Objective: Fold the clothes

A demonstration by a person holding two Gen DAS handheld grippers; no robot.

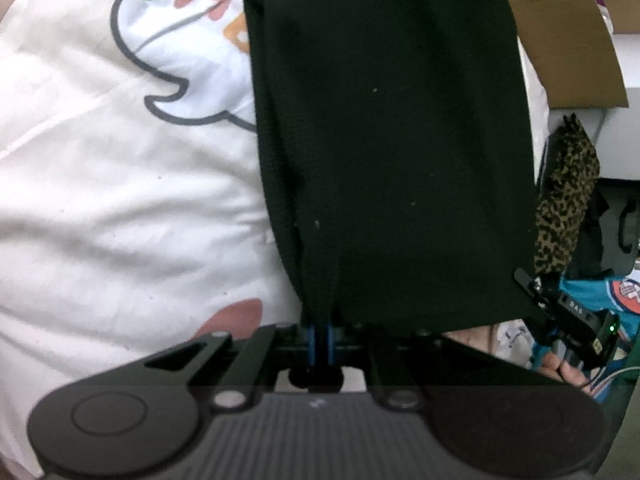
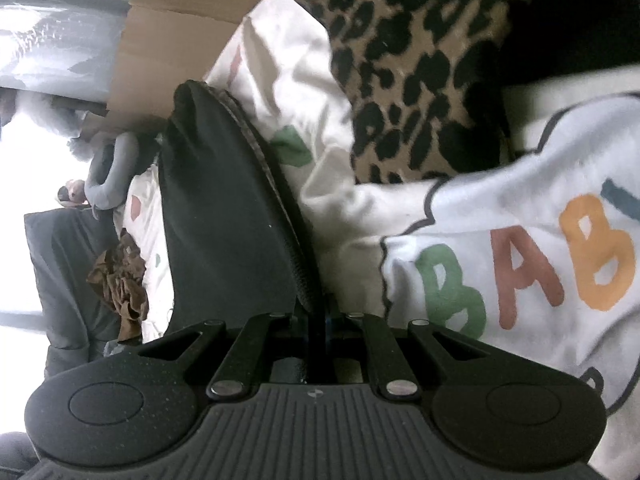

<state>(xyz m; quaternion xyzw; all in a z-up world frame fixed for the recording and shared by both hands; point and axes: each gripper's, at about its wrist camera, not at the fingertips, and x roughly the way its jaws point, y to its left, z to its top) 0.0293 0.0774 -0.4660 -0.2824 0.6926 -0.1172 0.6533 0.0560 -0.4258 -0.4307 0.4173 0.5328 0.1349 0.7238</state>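
Clearly the black garment hangs between both tools — one edge pinched in the left gripper, whose blue-lined jaws are closed tight on the cloth, and the far corner clamped by the right gripper, seen at the garment's lower right in the left view. From the right wrist view the right gripper is likewise closed on the dark fabric, which rises away from the jaws in a taut fold. Both grippers point downward over a white blanket printed with coloured letters — a leopard-print cloth lies beyond, beside a cardboard box.
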